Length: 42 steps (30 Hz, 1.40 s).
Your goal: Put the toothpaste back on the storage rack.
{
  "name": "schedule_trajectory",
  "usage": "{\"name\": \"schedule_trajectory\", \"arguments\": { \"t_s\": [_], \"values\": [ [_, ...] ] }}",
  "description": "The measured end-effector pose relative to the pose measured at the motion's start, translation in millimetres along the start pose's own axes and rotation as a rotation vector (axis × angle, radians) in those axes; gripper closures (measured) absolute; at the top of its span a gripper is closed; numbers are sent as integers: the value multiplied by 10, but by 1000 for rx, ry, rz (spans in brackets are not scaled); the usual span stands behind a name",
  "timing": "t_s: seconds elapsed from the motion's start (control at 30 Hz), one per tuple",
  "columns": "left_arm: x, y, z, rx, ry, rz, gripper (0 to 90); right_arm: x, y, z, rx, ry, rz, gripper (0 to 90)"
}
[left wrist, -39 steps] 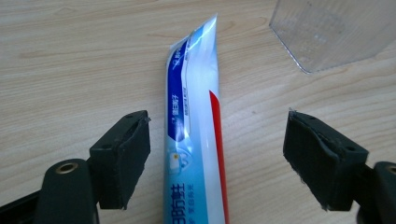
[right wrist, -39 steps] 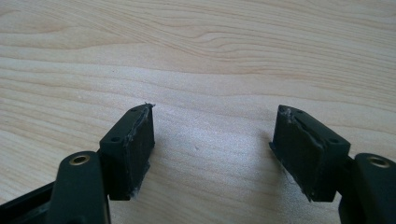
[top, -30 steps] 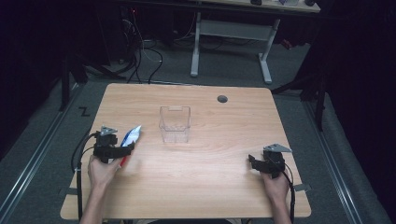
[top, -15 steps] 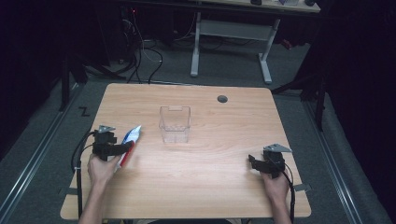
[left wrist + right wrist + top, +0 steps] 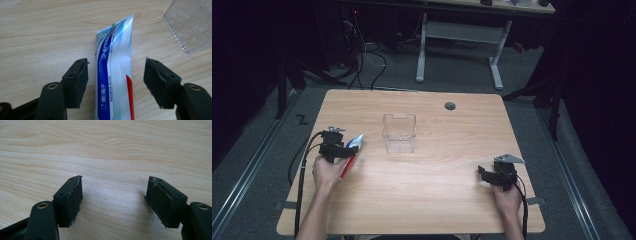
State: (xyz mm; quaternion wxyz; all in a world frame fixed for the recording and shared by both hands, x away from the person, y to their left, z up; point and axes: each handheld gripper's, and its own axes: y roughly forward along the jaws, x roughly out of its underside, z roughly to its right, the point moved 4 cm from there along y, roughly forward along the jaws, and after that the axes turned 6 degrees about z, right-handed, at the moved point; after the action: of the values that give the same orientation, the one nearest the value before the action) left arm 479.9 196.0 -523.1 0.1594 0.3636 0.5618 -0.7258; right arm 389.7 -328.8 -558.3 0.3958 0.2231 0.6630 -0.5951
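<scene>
straddling toothpaste tube [image 5: 113, 75], left tongs [image 5: 116, 82] agape, clear box [image 5: 399, 132] nearby

One tube [image 5: 113, 75], seemingly toothpaste (blue, white, red); one clear container [image 5: 399, 132]; one table [image 5: 437, 200].

Your table [image 5: 437, 195] is pale matt wood grain. The toothpaste tube [image 5: 113, 72] looks like glossy plastic, the container [image 5: 399, 132] clear ribbed plastic, your fingers [image 5: 70, 200] matt black with frayed pads.
</scene>
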Motion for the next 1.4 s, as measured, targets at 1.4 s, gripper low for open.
{"name": "schedule_trajectory", "arguments": {
  "t_s": [1.4],
  "values": [
    [53,173,109,-25,59,-185,694,1,-2,-1,-1,-1,0,296]
  ]
}}
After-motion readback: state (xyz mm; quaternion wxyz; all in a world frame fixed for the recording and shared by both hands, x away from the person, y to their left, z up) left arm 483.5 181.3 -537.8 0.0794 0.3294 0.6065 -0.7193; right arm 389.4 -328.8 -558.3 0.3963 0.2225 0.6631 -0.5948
